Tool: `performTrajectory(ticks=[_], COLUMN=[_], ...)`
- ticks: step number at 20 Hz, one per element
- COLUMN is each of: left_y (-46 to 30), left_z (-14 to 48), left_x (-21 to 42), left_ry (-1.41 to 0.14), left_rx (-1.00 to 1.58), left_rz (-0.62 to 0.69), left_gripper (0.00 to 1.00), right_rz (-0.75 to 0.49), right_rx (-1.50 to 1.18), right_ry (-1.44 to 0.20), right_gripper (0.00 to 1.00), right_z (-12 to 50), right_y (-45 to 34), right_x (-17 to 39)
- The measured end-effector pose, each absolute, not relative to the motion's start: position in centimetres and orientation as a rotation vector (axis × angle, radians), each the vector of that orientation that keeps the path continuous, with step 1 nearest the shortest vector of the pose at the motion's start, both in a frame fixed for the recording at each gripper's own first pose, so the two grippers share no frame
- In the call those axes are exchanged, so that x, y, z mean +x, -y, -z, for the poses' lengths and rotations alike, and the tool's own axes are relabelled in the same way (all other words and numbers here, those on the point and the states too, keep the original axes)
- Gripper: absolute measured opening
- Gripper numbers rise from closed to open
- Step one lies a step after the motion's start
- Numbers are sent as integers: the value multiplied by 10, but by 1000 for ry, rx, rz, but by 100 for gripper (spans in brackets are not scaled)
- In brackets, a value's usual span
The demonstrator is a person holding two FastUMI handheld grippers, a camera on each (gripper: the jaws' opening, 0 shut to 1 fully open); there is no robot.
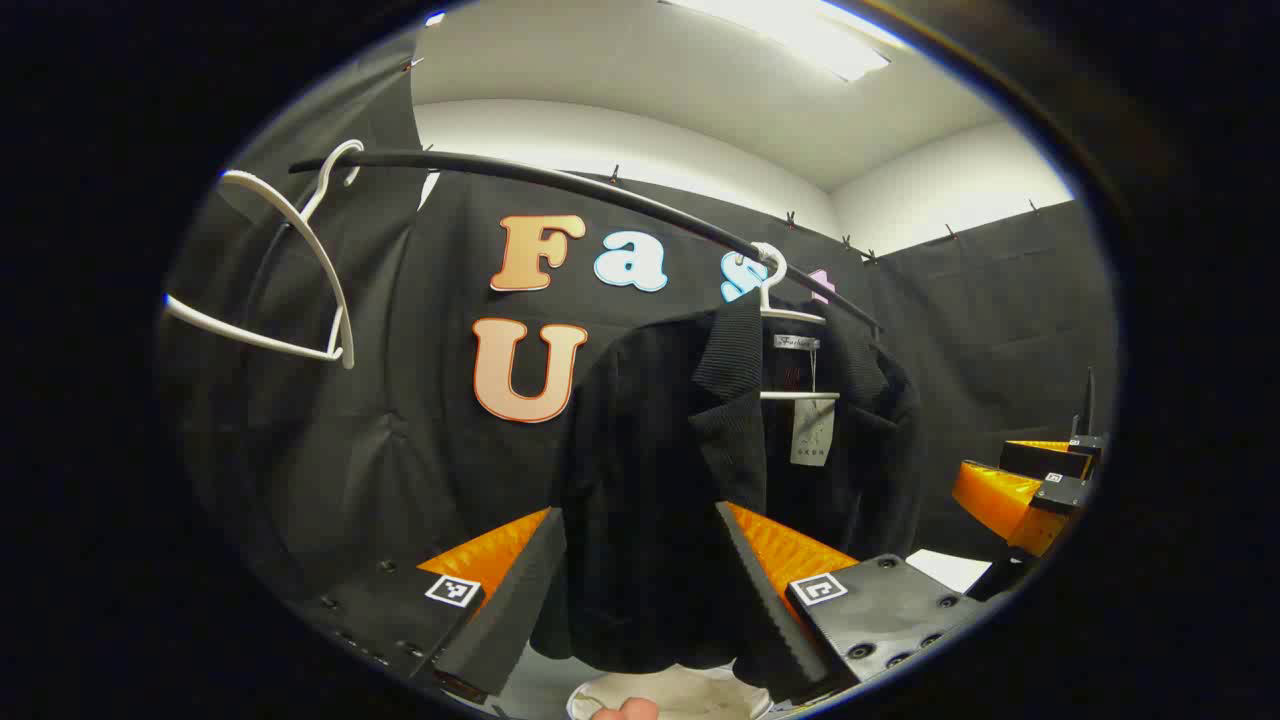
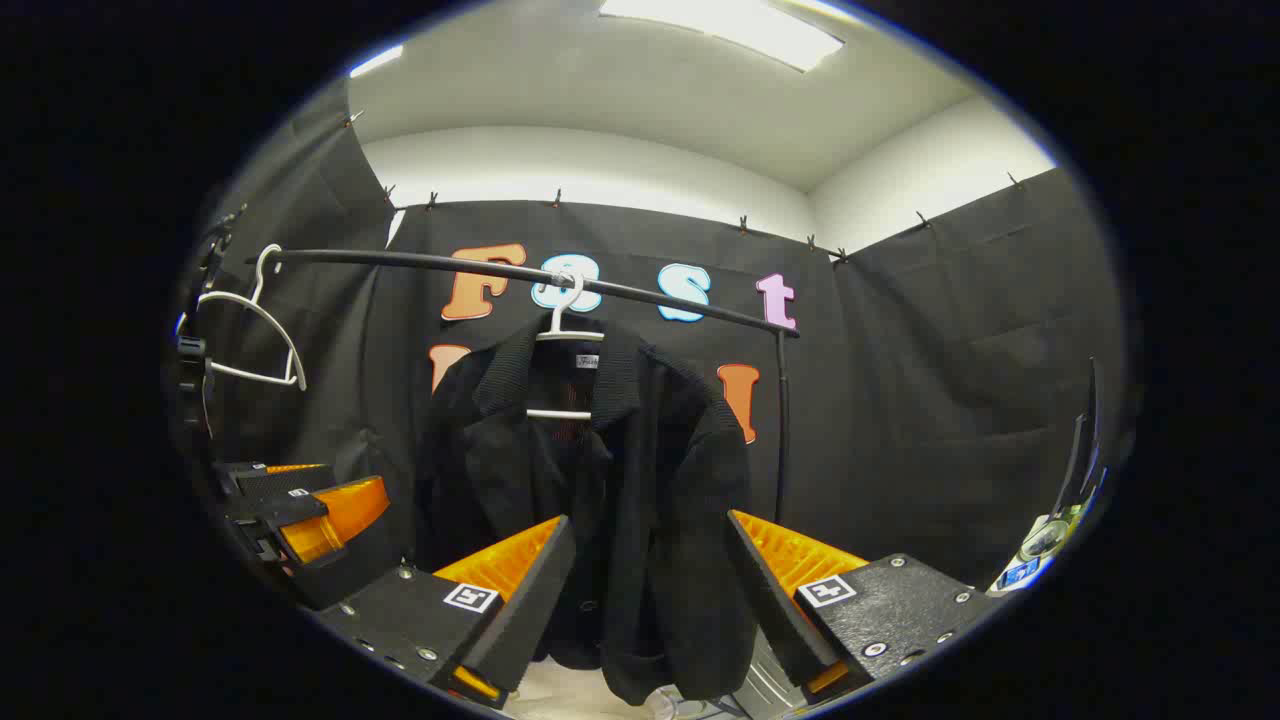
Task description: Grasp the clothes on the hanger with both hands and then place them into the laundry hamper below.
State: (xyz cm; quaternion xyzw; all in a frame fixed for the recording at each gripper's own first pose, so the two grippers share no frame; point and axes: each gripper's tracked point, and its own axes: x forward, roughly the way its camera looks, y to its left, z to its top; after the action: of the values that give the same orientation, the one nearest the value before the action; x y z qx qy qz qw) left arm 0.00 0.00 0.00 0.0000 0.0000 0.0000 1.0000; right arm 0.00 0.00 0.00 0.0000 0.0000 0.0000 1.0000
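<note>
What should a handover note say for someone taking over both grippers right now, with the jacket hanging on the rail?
Left gripper: open, empty, jaws framing the black ribbed-collar jacket, not yet touching it.
Right gripper: open, empty, aimed at the same jacket.
The jacket hangs on a white plastic hanger from the black metal rail; a second, empty white hanger hangs at the rail's far end.
Done: approach only.
Left: grasp the jacket with both grippers, pull it off, lower it into the hamper below.

Both gripper views face the rail (image 1: pixel 600 195) and hung jacket (image 2: pixel 600 500) from below, the left nearer.
</note>
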Motion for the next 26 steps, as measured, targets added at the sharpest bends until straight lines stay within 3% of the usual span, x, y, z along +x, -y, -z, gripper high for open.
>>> performTrajectory(ticks=[9, 10, 12, 15, 16, 18, 26], left_y=[3, 3, 2, -2, -3, -5, -18], left_z=[-1, -1, -1, -1, -1, -1, -3], left_x=[-1, -2, -3, -3, -3, -4, -6], left_ry=[-6, -6, -5, 2, 2, -1, 0], left_rx=[8, 14, 22, 18, 15, 13, 38], left_rz=[2, 4, 1, -7, -7, -11, -33], left_gripper=[96, 96, 96, 96, 96, 96, 96], right_rz=[0, 4, 4, 2, 4, 8, -27], right_rx=[29, 30, 39, 36, 31, 25, 56], right_ry=[-10, -15, -21, -33, -33, -32, -39], right_gripper=[93, 99, 99, 87, 99, 93, 93], right_z=[3, 6, 9, 13, 14, 14, 22], right_y=[5, 4, 2, 1, 1, 1, -23], right_x=[-3, -3, -2, -3, -3, -3, 22])
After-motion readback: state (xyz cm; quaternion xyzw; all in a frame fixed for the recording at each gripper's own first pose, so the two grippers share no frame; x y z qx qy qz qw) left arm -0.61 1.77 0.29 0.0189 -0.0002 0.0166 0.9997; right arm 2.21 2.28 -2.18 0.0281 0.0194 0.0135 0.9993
